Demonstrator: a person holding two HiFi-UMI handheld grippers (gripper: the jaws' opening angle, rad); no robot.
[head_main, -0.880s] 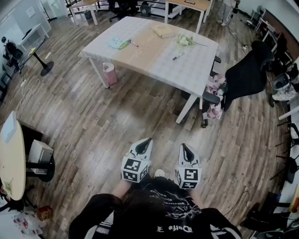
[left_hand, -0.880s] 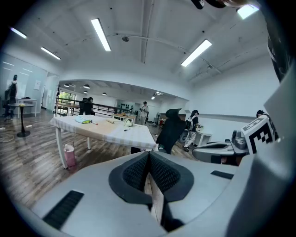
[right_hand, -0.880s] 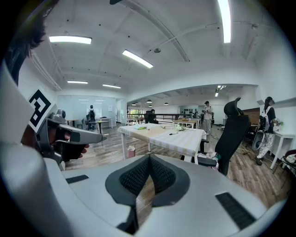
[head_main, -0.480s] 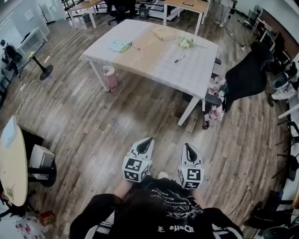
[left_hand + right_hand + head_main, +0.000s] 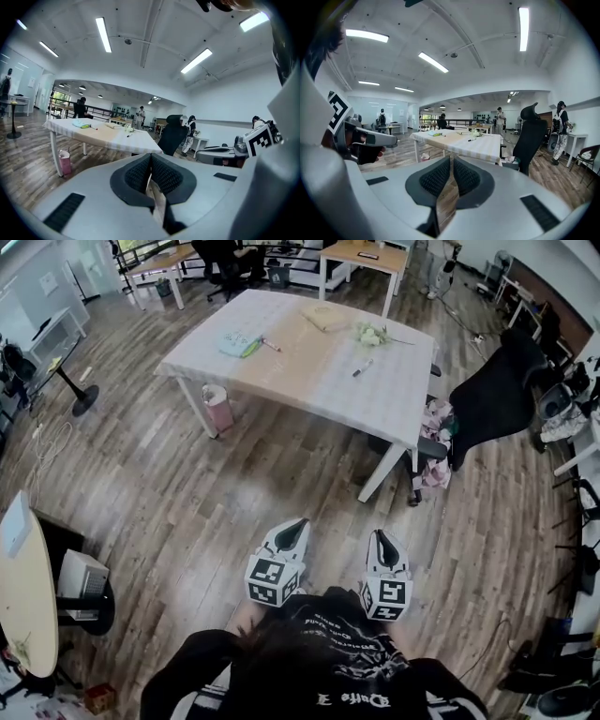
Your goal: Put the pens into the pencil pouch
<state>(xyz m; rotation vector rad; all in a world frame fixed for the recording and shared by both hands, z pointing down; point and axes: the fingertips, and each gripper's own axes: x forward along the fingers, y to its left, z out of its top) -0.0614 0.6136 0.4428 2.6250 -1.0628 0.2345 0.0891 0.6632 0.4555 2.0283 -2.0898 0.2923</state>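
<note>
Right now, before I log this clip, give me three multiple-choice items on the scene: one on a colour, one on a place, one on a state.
1. The small bag standing on the floor beside a leg of the table is:
A. blue
B. pink
C. black

2. The pencil pouch lies:
A. on the floor
B. on the table
C. inside the small bag

3. The left gripper and the right gripper are:
A. both wide open
B. left shut on a pen, right open
C. both shut and empty

Answers:
1 B, the head view shows it pink.
2 B, it rests on the tabletop, far ahead of the person.
3 C, each gripper view shows the jaws together with nothing between them.
</note>
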